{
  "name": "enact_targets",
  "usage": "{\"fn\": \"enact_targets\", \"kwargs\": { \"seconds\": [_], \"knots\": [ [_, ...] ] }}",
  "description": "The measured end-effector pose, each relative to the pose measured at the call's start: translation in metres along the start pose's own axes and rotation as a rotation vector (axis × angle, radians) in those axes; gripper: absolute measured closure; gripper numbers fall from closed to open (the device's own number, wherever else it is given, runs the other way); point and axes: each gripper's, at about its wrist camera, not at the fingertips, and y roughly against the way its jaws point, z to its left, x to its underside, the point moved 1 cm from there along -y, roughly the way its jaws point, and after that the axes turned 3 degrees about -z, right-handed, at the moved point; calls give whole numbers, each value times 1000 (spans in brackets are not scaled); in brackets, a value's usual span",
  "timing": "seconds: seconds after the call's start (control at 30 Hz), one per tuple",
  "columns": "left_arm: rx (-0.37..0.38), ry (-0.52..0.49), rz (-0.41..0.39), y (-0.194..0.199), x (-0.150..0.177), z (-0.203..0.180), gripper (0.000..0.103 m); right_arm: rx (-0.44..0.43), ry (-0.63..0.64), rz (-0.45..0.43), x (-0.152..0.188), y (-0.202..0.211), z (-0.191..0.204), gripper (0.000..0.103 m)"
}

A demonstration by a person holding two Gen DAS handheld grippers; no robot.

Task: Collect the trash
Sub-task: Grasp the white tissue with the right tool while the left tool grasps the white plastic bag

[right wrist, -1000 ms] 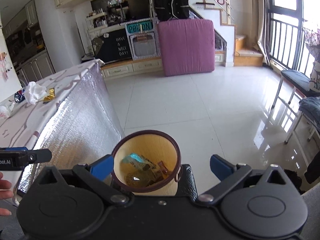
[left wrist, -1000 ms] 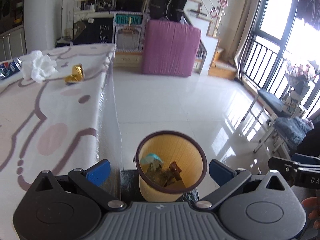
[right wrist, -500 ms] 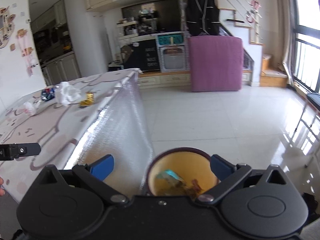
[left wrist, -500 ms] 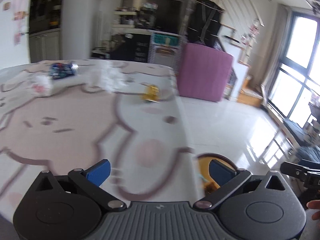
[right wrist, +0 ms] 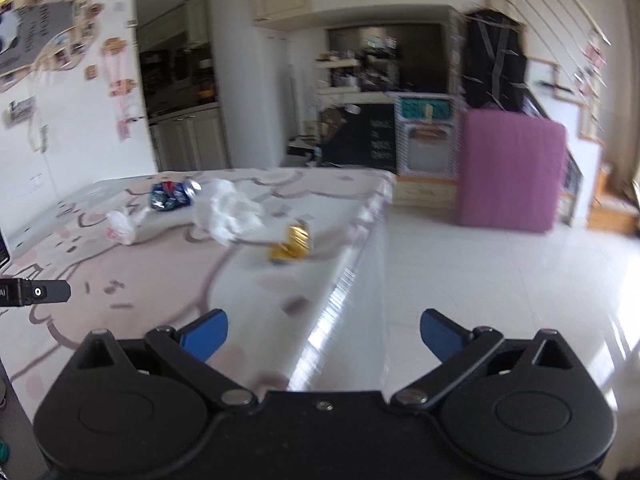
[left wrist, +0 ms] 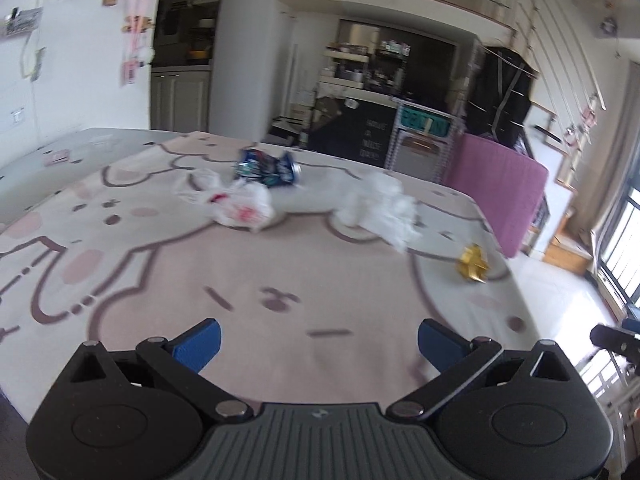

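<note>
Table: my view looks across a table (left wrist: 280, 280) under a pale pink cartoon-print cloth.
Floor: glossy white tiles (right wrist: 500, 280), sunlit at my right.
Walls: white, with photos and notes (right wrist: 116, 64) pinned at my left.
Cabinets: cream cupboards (right wrist: 192, 140) beside a dark kitchen shelf (left wrist: 360, 64).
Mattress: pink, upright (right wrist: 512, 168) near the stairs (left wrist: 568, 32).
Window: dark-framed, railed (left wrist: 624, 252), far right.
</note>
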Motion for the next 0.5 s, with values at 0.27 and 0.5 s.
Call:
{"fn": "enact_targets", "kwargs": {
  "seconds": [0.27, 0.5],
  "knots": [
    [2, 105, 9, -32, -20, 53, 0, -139, 142, -40, -55, -72, 63, 0],
    [-9, 146, 19, -64, -31, 81, 0, -186, 270, -37, -81, -150, 111, 4]
  ]
}}
